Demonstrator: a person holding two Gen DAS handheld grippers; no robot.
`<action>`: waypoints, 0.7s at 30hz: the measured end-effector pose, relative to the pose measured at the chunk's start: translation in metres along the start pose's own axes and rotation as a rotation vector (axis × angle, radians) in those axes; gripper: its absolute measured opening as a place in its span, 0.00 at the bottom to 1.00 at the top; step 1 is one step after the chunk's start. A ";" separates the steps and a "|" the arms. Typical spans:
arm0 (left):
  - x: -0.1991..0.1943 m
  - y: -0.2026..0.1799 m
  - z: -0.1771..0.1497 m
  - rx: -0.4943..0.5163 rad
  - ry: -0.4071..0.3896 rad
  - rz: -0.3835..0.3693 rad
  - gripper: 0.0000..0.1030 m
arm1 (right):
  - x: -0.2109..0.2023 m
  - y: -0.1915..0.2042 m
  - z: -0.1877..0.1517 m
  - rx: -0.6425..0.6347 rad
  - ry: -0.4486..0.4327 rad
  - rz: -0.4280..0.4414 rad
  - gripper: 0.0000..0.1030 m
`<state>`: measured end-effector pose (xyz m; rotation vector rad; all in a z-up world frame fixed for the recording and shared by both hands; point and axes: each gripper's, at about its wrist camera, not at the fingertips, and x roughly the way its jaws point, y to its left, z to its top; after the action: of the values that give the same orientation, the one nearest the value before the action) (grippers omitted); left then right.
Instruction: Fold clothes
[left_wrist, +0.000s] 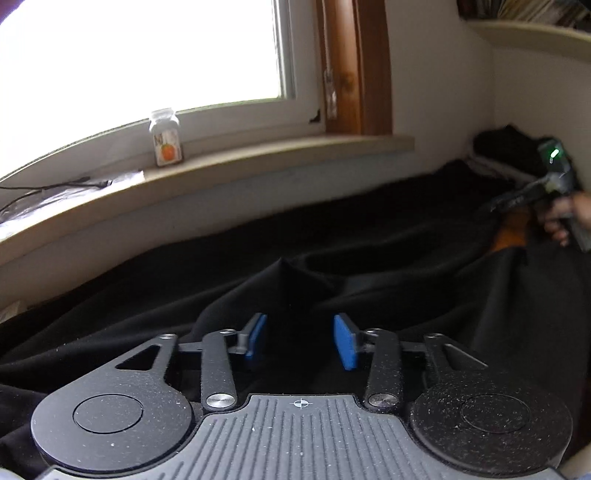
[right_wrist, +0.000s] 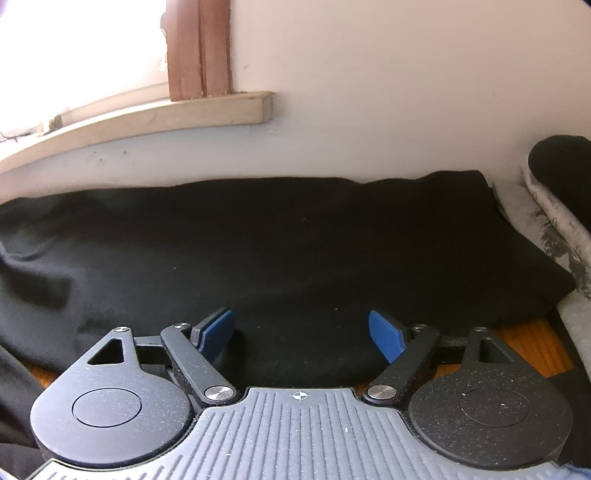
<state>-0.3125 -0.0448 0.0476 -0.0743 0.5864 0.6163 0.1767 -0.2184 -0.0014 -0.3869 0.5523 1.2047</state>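
A large black garment lies spread across a wooden table below a windowsill, rumpled at its left end. The left claw hangs partly open above a raised fold, gripping nothing. The right claw stands wide open over the near edge, empty. A small jar sits on the sill.

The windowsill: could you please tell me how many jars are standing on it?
1. A small jar with an orange-fruit label stands on the windowsill, left of the wooden window frame. More could be hidden outside the left wrist view.
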 end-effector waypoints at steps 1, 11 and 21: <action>0.006 0.001 -0.002 -0.005 0.014 0.005 0.46 | -0.002 0.000 -0.001 0.000 -0.002 0.001 0.78; -0.033 0.014 -0.009 -0.076 -0.028 -0.047 0.06 | -0.025 0.013 -0.016 -0.087 -0.027 0.000 0.80; -0.076 0.008 -0.007 -0.072 -0.059 -0.061 0.09 | -0.039 0.021 -0.025 -0.124 -0.039 0.036 0.81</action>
<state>-0.3711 -0.0796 0.0838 -0.1408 0.5029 0.5787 0.1419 -0.2556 0.0022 -0.4597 0.4537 1.2823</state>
